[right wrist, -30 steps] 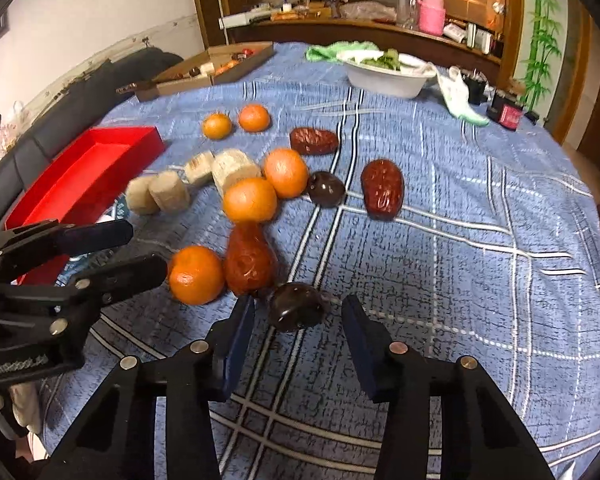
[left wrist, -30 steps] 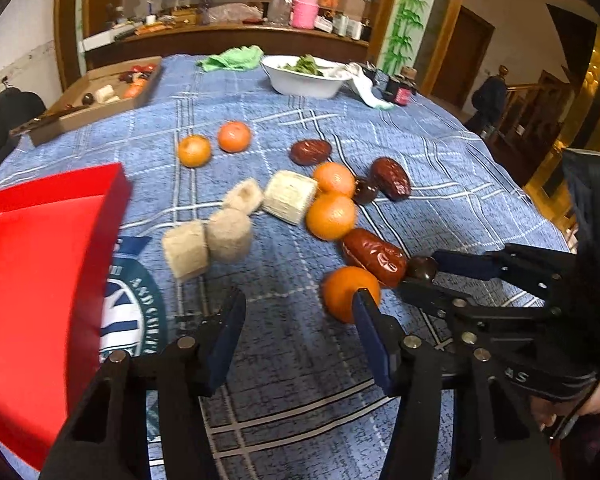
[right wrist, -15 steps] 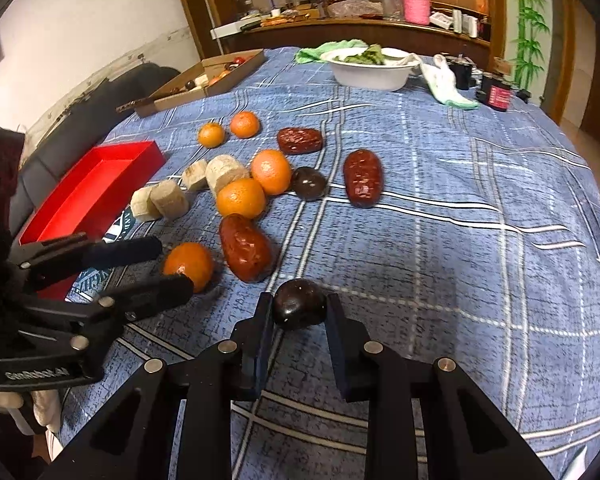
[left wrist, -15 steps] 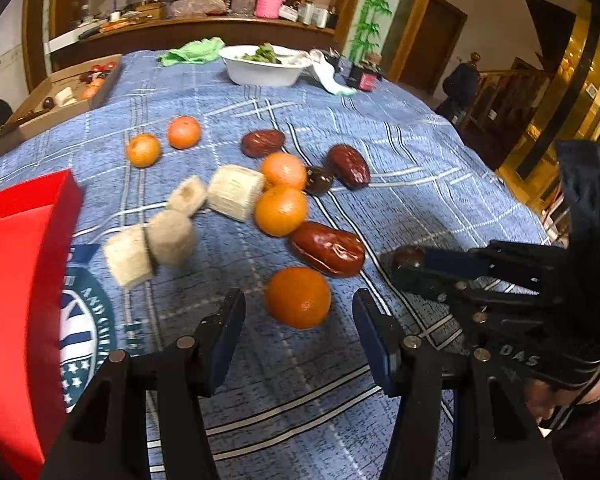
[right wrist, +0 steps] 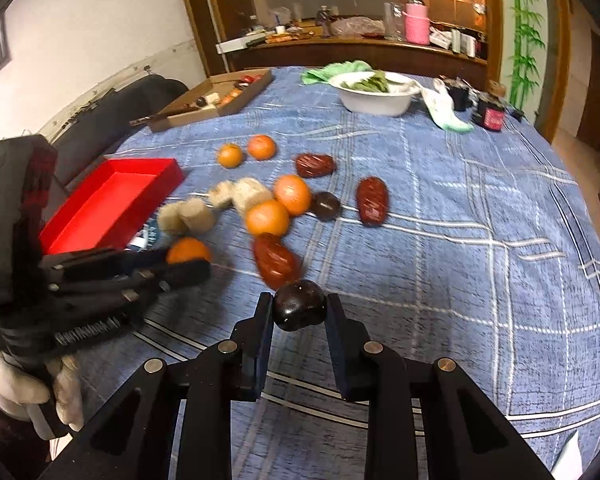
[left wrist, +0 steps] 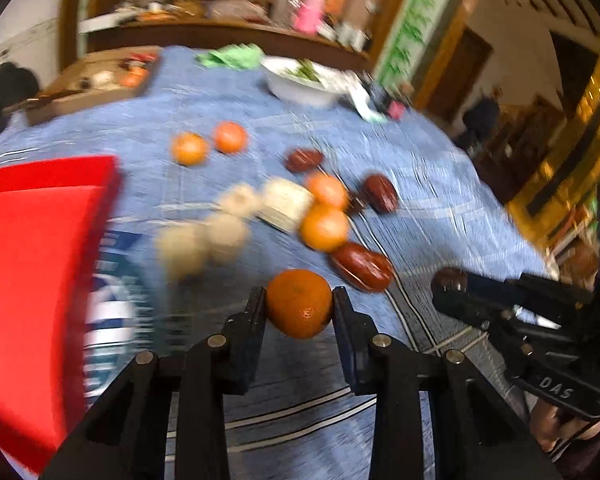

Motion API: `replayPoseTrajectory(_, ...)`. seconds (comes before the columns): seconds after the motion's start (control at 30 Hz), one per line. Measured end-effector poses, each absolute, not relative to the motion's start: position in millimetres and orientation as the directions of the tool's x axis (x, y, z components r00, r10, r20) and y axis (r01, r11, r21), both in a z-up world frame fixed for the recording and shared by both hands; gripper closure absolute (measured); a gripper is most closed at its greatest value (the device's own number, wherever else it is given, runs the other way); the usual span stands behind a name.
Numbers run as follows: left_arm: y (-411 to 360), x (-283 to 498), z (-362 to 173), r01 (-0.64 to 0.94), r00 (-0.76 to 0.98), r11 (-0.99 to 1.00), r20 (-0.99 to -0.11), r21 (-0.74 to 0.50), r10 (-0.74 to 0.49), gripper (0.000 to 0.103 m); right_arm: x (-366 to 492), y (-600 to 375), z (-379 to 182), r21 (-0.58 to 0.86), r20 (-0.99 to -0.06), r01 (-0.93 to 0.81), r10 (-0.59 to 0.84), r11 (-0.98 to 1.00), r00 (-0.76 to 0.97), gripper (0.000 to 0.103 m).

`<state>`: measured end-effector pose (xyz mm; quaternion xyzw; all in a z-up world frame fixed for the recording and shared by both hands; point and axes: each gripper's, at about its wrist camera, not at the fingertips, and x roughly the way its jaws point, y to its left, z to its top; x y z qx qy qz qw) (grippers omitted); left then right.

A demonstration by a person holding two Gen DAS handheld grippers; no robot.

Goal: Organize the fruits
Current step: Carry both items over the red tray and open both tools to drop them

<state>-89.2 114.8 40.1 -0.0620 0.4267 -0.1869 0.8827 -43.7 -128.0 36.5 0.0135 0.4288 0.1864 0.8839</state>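
Gripping left: left gripper (left wrist: 299, 305) clamps an orange (left wrist: 299, 303).
Gripping right: right gripper (right wrist: 299, 307) clamps a dark fruit (right wrist: 299, 306).
Lettering: "DAS" reads on the right gripper's body in the left wrist view.

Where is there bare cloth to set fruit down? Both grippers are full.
Free: the tablecloth right of the red dates, and the red tray. Crowded: the centre cluster of oranges and beige blocks.
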Motion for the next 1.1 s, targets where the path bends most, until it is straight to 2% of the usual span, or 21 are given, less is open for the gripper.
replayPoseTrajectory(0.07,139,-93,51,0.234,0.604,0.935,-0.714,-0.268,-0.356,0.071,-43,-112,44,0.198,-0.744,-0.348,0.372,0.916,0.555,0.075)
replayPoseTrajectory(0.23,217,-101,67,0.048,0.690,0.975,-0.699,-0.215,-0.188,0.071,-36,-59,59,0.260,-0.713,-0.454,0.486,0.852,0.504,0.075)
replayPoseTrajectory(0.33,262,-105,65,-0.069,0.707,0.978,-0.701,-0.197,-0.091,0.071,-29,-19,63,0.312,-0.699,-0.515,0.560,0.798,0.445,0.075)
replayPoseTrajectory(0.47,305,-109,55,-0.171,0.696,0.962,-0.718,-0.213,-0.035,0.071,-24,45,60,0.325,-0.700,-0.592,0.608,0.738,0.374,0.075)
replayPoseTrajectory(0.77,329,-110,39,-0.233,0.678,0.957,-0.734,-0.173,0.032,0.071,-22,134,35,0.286,-0.754,-0.670,0.593,0.685,0.284,0.074)
replayPoseTrajectory(1.1,329,-108,42,-0.271,0.673,0.953,-0.734,-0.132,0.089,0.068,-20,149,18,0.227,-0.779,-0.685,0.550,0.693,0.299,0.072)
